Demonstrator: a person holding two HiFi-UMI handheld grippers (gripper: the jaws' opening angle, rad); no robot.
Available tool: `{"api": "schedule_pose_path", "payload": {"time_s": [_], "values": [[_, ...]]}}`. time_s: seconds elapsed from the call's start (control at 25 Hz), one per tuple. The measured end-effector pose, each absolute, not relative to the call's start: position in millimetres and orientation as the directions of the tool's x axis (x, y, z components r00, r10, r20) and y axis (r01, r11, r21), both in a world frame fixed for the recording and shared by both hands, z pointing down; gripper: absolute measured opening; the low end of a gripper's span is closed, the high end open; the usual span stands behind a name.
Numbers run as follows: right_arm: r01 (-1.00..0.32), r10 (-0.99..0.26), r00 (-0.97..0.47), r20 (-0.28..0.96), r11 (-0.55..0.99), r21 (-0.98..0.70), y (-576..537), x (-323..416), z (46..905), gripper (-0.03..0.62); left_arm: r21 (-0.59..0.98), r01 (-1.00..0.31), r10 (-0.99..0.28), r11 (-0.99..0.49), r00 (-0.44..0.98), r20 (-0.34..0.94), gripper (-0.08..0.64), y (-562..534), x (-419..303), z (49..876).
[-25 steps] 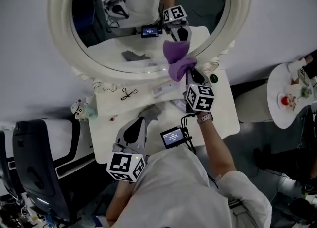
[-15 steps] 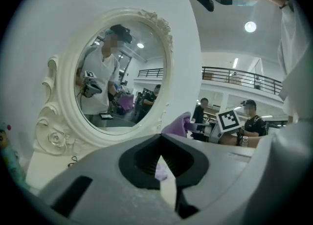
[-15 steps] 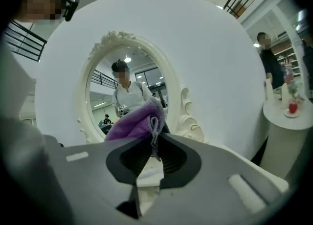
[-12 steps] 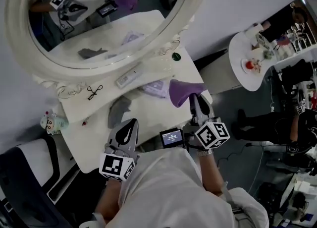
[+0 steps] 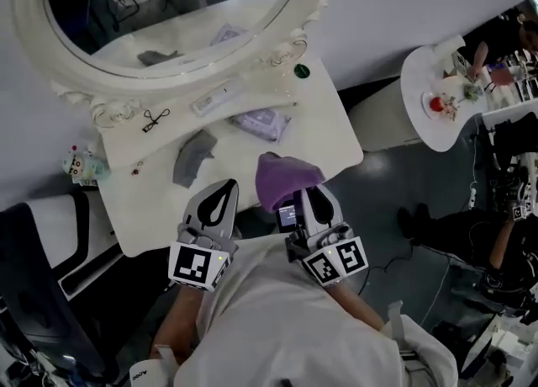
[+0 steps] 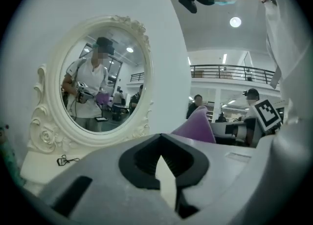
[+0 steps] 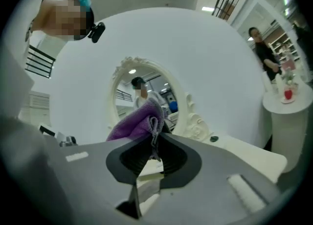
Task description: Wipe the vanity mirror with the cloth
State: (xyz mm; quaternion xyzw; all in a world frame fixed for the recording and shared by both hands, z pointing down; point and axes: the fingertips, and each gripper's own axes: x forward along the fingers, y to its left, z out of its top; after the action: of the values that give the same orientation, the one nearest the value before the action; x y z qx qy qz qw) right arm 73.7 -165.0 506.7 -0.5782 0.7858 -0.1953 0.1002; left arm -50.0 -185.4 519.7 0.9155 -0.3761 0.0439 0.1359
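The oval vanity mirror point(image 5: 168, 7) in its white carved frame stands at the back of the white table point(image 5: 328, 137). My right gripper point(image 5: 306, 195) is shut on the purple cloth point(image 5: 284, 180), which bunches above the table's near edge, well short of the mirror. In the right gripper view the purple cloth point(image 7: 136, 123) sticks up from the closed jaws, with the mirror point(image 7: 146, 97) behind it. My left gripper point(image 5: 224, 188) hovers beside it at the near edge, shut and empty. The left gripper view shows the mirror point(image 6: 100, 92) and the cloth point(image 6: 196, 125) off to the right.
On the table lie a grey cloth point(image 5: 193, 156), a wipes pack point(image 5: 262, 122), a white stick-shaped item point(image 5: 210, 99), a black clip point(image 5: 155, 119), a green cap point(image 5: 302, 71) and a small figurine point(image 5: 80, 165). A round side table point(image 5: 441, 66) stands at right, a dark chair point(image 5: 38, 267) at left.
My right gripper has pulled the purple cloth back from the mirror glass to the table's near edge. The left gripper has stayed by the near edge. The head view has swung.
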Motion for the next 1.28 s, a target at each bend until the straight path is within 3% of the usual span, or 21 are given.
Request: {"api": "schedule_pose_path", "payload": {"time_s": [0.12, 0.36, 0.6, 0.84, 1.04, 1.28], "values": [[-0.804, -0.877, -0.478, 0.043, 0.417, -0.423, -156, 73, 510, 0.052, 0.196, -0.788, -0.764, -0.584, 0.615, 0.196, 0.000, -161, -44, 526], [-0.732, -0.815, -0.578, 0.043, 0.494, -0.469, -122, 142, 525, 0.052, 0.260, -0.890, -0.885, -0.374, 0.427, 0.188, 0.000, -95, 21, 541], [-0.662, -0.751, -0.658, 0.058, 0.540, -0.520, -94, 181, 541, 0.051, 0.234, -0.906, -0.880, -0.353, 0.406, 0.246, 0.000, -12, 91, 553], [-0.589, -0.691, -0.720, 0.064, 0.559, -0.584, -45, 157, 552, 0.051, 0.151, -0.949, -0.912, -0.277, 0.309, 0.270, 0.000, 55, 80, 538], [-0.594, -0.681, -0.731, 0.039, 0.606, -0.529, 20, 140, 541, 0.051, 0.224, -0.931, -0.906, -0.288, 0.341, 0.252, 0.000, 108, 60, 544], [-0.734, -0.794, -0.602, 0.086, 0.508, -0.451, 115, 130, 554, 0.051, 0.309, -0.867, -0.868, -0.391, 0.458, 0.189, 0.001, 200, 31, 565]]}}
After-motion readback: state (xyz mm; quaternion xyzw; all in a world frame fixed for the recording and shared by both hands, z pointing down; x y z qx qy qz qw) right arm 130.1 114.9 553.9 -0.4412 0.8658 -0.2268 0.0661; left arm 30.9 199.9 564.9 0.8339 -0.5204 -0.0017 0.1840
